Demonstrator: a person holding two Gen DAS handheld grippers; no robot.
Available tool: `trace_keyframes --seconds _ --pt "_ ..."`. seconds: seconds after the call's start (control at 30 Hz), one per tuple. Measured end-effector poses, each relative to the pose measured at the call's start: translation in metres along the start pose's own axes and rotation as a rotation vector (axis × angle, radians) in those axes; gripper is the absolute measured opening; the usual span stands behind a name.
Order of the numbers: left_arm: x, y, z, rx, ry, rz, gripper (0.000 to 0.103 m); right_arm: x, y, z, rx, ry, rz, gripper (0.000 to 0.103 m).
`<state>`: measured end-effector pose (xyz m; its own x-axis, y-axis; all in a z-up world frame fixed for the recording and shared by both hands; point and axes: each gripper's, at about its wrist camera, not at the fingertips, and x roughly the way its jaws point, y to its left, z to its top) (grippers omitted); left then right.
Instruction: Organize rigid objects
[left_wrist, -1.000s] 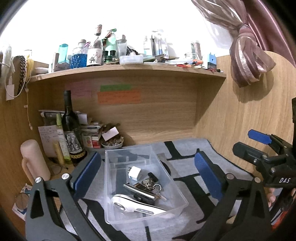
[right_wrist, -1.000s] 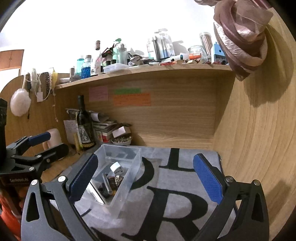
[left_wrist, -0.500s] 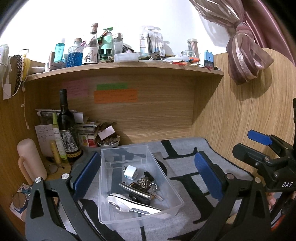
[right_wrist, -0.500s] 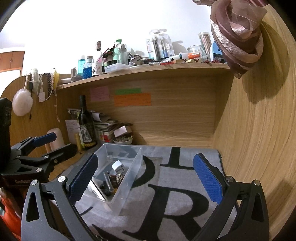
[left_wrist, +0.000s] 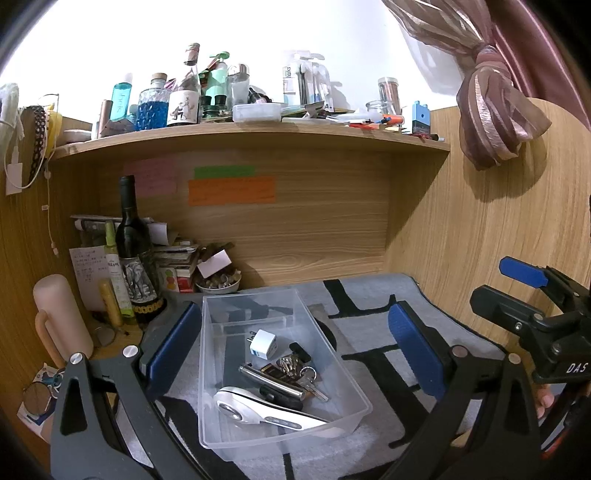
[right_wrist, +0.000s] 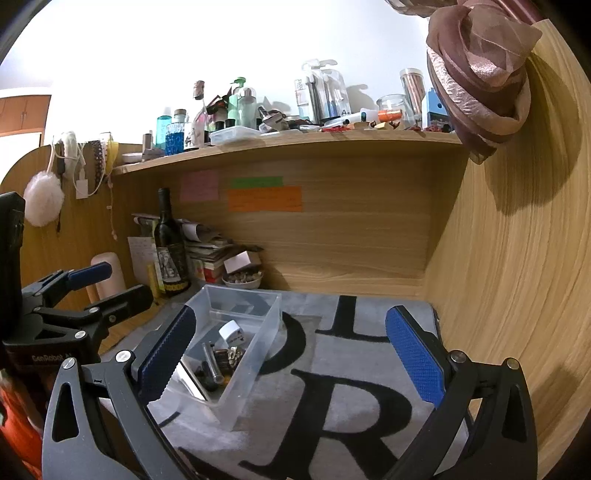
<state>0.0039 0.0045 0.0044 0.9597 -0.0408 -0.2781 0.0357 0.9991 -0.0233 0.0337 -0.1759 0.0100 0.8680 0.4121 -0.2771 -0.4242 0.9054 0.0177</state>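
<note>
A clear plastic bin sits on a grey mat with black letters. Inside lie a white plug adapter, a bunch of keys, a metal cylinder and a white handheld device. My left gripper is open and empty, its jaws either side of the bin, above it. My right gripper is open and empty over the mat, right of the bin. The adapter shows there too. Each gripper appears in the other's view.
A dark wine bottle, a pink cylinder, stacked papers and a small bowl crowd the back left corner. A cluttered shelf runs overhead. Wooden walls close the back and right. A curtain knot hangs at the right.
Both views have shifted slightly, the left wrist view sliding a little right and down; the bin looks a bit nearer. Both grippers stay open and empty. Nothing in the bin moved.
</note>
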Motion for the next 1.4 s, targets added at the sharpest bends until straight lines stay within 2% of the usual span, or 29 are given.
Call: trace_keyframes --seconds 1.4 --pt "0.0064 -0.0021 -0.0039 -0.002 0.017 -0.027 0.103 0.0036 -0.004 -0.002 -0.008 0.013 0.003 0.103"
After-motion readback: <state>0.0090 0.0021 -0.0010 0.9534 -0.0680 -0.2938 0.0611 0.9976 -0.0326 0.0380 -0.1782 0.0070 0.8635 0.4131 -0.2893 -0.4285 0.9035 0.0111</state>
